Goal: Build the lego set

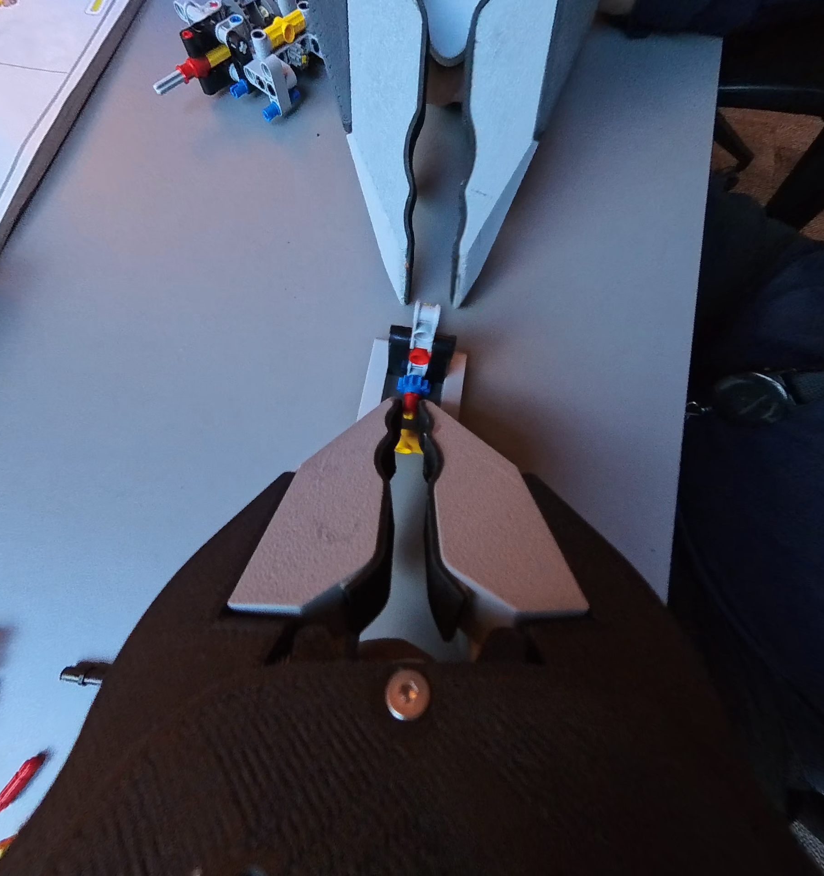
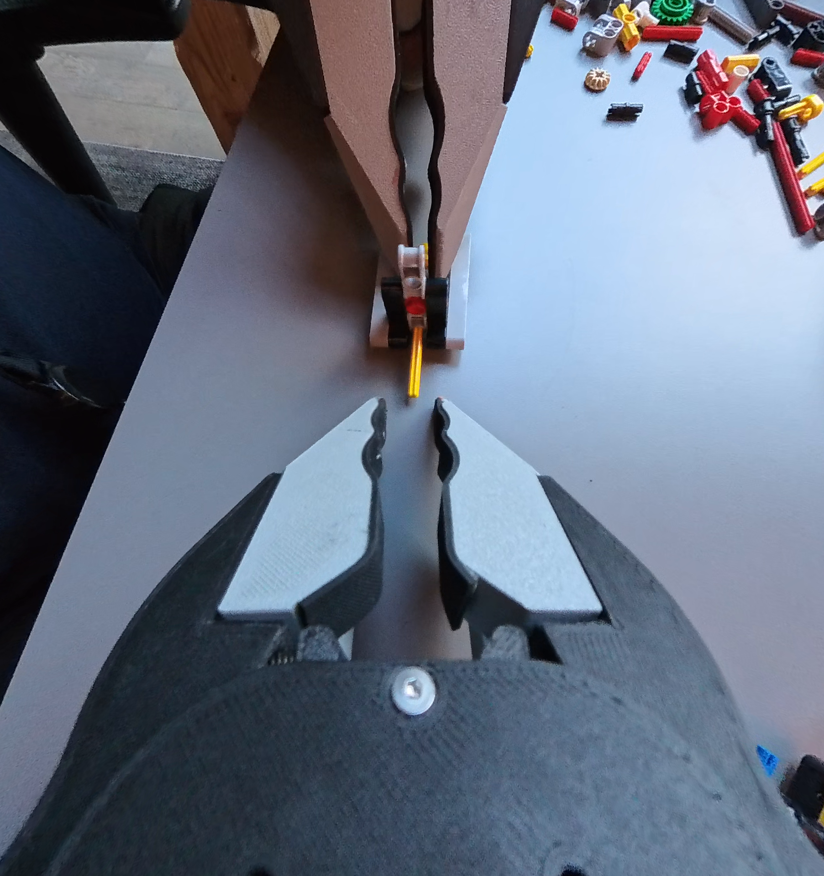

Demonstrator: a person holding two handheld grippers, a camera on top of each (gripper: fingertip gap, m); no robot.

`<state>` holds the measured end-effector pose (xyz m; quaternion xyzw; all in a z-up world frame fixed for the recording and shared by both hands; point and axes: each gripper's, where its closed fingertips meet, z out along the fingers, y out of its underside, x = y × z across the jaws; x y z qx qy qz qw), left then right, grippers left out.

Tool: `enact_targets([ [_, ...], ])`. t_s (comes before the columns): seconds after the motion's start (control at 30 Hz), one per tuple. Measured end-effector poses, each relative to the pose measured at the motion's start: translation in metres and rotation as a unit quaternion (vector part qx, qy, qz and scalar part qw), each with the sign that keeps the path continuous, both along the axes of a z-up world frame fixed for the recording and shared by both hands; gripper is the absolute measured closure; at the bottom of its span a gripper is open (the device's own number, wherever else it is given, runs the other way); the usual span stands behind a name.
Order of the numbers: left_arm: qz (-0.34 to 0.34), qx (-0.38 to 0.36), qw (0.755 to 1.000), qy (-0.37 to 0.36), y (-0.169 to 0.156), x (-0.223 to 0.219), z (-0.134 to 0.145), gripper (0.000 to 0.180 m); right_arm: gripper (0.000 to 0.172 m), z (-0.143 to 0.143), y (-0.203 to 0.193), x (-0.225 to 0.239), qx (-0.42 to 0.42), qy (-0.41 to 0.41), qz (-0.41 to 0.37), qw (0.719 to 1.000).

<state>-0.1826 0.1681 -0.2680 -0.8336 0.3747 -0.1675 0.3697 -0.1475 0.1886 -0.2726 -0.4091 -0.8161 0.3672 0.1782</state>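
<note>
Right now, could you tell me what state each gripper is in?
Left gripper: closed on the small brick assembly.
Right gripper: open, holding nothing, just short of the yellow axle.

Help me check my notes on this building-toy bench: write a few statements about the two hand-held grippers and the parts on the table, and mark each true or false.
1. The left hand-held gripper is closed on the small assembly, at its red and yellow end. True.
2. The right hand-held gripper clamps the yellow axle. False: its fingers stand apart, and the axle tip lies just ahead of them, untouched.
3. A blue gear sits on the small assembly. True.
4. The small assembly hangs in the air. False: its light grey plate rests on the grey table.
5. The loose parts are all grey. False: they include red, yellow, black and green pieces.
</note>
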Motion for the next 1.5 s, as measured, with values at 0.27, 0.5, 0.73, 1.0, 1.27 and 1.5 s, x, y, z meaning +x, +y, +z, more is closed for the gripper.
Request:
enact_targets([
  [0.27, -0.005, -0.011, 1.000, -0.005, -0.002, 0.001, -0.001, 0.177, 0.172, -0.001, 0.003, -0.007, 0.018, 0.006, -0.023, 1.000],
  [0.5, -0.010, -0.024, 1.000, -0.012, -0.006, 0.003, -0.001, 0.178, 0.172, -0.001, 0.003, -0.010, 0.018, 0.003, -0.016, 1.000],
  [0.73, 0.015, -0.038, 0.999, -0.025, -0.001, 0.000, -0.002, 0.177, 0.172, -0.001, -0.014, -0.014, 0.003, -0.004, 0.014, 1.000],
  [1.0, 0.001, -0.040, 0.999, -0.028, -0.004, 0.003, -0.001, 0.178, 0.172, -0.001, -0.014, -0.013, -0.008, -0.010, 0.017, 1.000],
  [1.27, -0.002, -0.021, 0.998, -0.051, -0.018, -0.019, 0.008, 0.142, 0.172, 0.000, -0.019, -0.008, -0.023, -0.020, 0.038, 0.999],
  [1.5, 0.009, -0.037, 0.999, -0.006, -0.022, -0.009, -0.003, 0.110, 0.172, 0.000, -0.019, -0.008, -0.023, -0.020, 0.038, 0.999],
])
